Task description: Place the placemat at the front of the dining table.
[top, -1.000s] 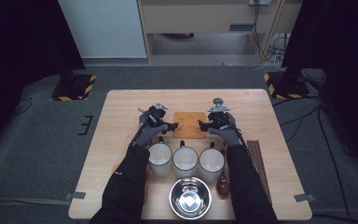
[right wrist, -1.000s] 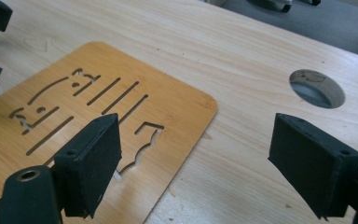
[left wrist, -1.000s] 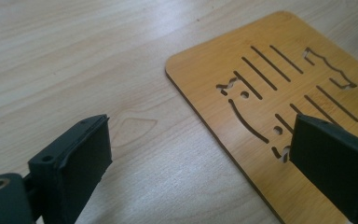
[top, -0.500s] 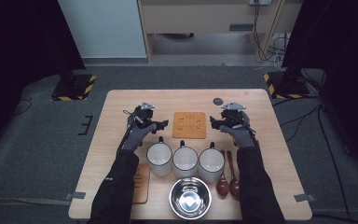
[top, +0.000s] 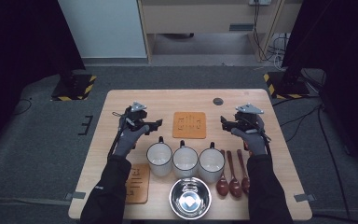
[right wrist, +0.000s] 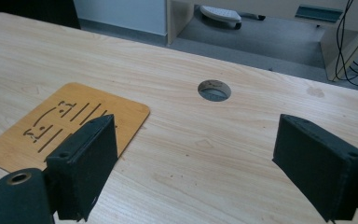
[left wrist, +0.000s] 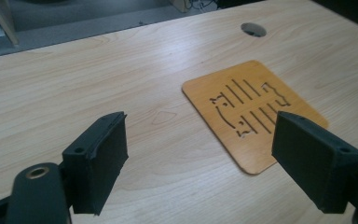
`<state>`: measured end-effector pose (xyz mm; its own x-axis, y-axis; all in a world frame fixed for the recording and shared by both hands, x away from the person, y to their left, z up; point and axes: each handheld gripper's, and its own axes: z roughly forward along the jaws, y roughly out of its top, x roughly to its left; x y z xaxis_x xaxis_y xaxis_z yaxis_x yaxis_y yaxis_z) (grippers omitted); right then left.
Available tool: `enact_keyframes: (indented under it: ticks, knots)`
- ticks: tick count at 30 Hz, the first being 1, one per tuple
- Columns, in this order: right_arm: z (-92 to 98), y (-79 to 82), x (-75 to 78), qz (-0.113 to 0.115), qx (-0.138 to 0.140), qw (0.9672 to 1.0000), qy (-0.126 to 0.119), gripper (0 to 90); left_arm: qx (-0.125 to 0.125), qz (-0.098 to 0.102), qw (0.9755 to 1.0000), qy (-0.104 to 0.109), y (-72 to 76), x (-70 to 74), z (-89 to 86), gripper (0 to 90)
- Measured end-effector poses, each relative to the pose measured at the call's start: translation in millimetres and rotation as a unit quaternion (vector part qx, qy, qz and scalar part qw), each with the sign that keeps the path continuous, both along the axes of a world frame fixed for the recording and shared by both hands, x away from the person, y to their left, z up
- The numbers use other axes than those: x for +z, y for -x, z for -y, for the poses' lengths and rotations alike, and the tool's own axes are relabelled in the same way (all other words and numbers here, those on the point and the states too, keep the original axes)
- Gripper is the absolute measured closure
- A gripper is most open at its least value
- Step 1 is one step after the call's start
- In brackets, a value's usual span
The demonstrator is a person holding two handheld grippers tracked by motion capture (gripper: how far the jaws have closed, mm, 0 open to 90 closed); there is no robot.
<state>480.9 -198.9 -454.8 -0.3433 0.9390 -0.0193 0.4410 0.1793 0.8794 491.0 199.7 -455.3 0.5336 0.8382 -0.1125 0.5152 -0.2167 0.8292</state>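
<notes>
A square wooden coaster (top: 189, 124) with cut-out lines lies flat at the table's middle. My left gripper (top: 157, 124) hovers to its left with its jaws pointing toward it. The jaws stand open and have just been closing a little, with nothing between them. In the left gripper view the coaster (left wrist: 254, 109) lies ahead and to the right of the left gripper (left wrist: 200, 135). My right gripper (top: 223, 122) hovers right of the coaster, open and empty. In the right gripper view the coaster (right wrist: 65, 126) lies off to the left of the right gripper (right wrist: 196, 135).
Three white mugs (top: 185, 161) stand in a row near the front of the wooden table (top: 121, 102). A steel bowl (top: 190, 198) sits in front of them, three wooden spoons (top: 233, 179) to the right, a second coaster (top: 137, 182) at front left. A cable hole (top: 218, 101) lies behind.
Both grippers were at the middle coaster's two sides a second ago. They have drawn apart, the left one leftward and the right one rightward, and risen. The coaster stays flat on the table.
</notes>
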Motion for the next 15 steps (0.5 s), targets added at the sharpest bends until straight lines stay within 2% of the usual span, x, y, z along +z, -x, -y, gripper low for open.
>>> enact_keyframes:
  ticks: [5,9,12,15]
  knots:
    - [12.4,12.2,2.9,0.006,-0.008,0.9999,-0.003,13.0,0.007,0.006,0.9999,-0.008,9.9,4.9,-7.3,18.0]
    - [23.7,20.2,2.8,0.006,-0.019,0.9998,0.002,12.9,0.021,0.012,0.9997,0.007,18.2,7.0,-17.6,18.8]
    - [32.2,26.0,1.1,0.007,-0.023,0.9997,0.003,12.7,0.03,0.014,0.9994,0.009,24.9,7.6,-26.9,19.2]
    - [40.9,30.7,-0.4,0.009,-0.029,0.9995,-0.003,12.2,0.039,0.016,0.999,0.016,30.2,7.5,-34.4,19.7]
